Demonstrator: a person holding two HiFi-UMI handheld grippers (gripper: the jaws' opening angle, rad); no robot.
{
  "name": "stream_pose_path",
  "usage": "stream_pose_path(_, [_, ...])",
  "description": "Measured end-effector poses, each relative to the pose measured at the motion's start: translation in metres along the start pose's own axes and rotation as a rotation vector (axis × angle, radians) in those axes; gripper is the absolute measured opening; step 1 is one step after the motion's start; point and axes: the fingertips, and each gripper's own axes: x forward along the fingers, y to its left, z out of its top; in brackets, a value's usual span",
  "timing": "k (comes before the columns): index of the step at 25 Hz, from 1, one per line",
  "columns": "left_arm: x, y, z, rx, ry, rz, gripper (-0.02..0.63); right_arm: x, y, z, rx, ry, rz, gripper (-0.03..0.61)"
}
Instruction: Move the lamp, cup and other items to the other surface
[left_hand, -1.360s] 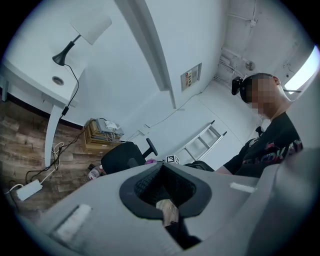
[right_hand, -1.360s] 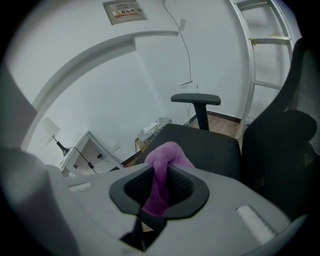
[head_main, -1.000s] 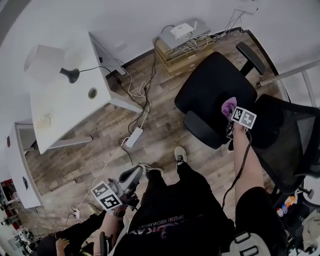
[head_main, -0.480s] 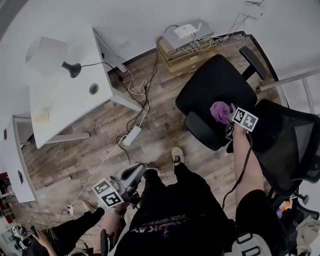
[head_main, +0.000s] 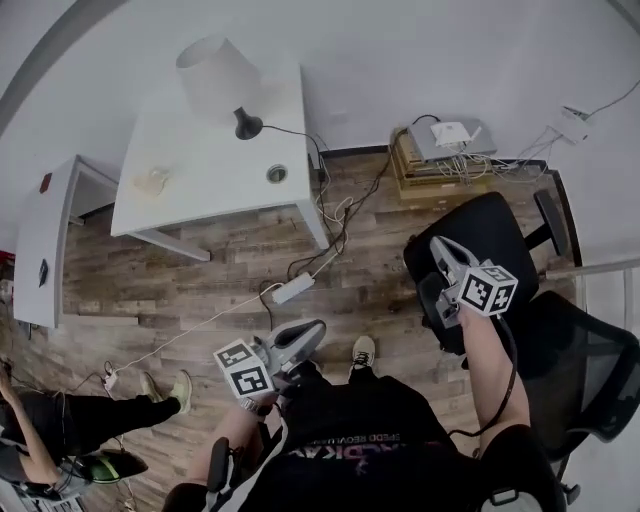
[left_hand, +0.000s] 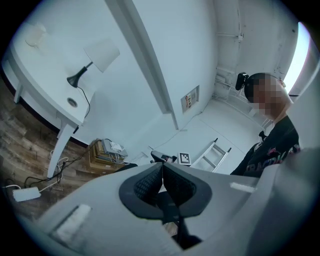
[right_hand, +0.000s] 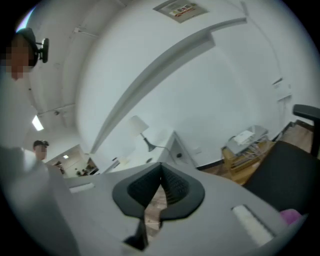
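Left tool (left_hand: 161, 166) with jaws together, lamp (left_hand: 101, 54) on white desk (left_hand: 41, 75) beyond

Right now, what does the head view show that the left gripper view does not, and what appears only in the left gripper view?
Only the head view: a second person's legs in dark trousers at the lower left, and a white side cabinet. Only the left gripper view: a light metal ladder and a small wall sign. Both: the white table carrying the white-shaded lamp with a black base, the white power strip on the wooden floor, and the stacked brown boxes with a white router on top.
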Motion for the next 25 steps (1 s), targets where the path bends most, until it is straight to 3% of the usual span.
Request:
stream_pose_path(4, [-0.04, 0.002, 0.017, 0.021, -0.098, 0.067, 0.006, 0.036, 0.118, -0.008, -0.085, 0.078, 0.271, 0.005])
stream_pose_path(10, [-0.112, 0.012, 0.037, 0.039, -0.244, 0.187, 0.006, 0.068, 0.236, -0.059, -0.125, 0.232, 0.509, 0.005])
stream_pose_path(18, [-0.178, 0.018, 0.043, 0.045, -0.378, 0.291, 0.006, 0.096, 0.306, -0.094, -0.138, 0.337, 0.64, 0.005])
stream_pose_path(25, [-0.201, 0.02, 0.043, 0.042, -0.415, 0.323, 0.005, 0.104, 0.341, -0.108, -0.187, 0.392, 0.712, 0.005])
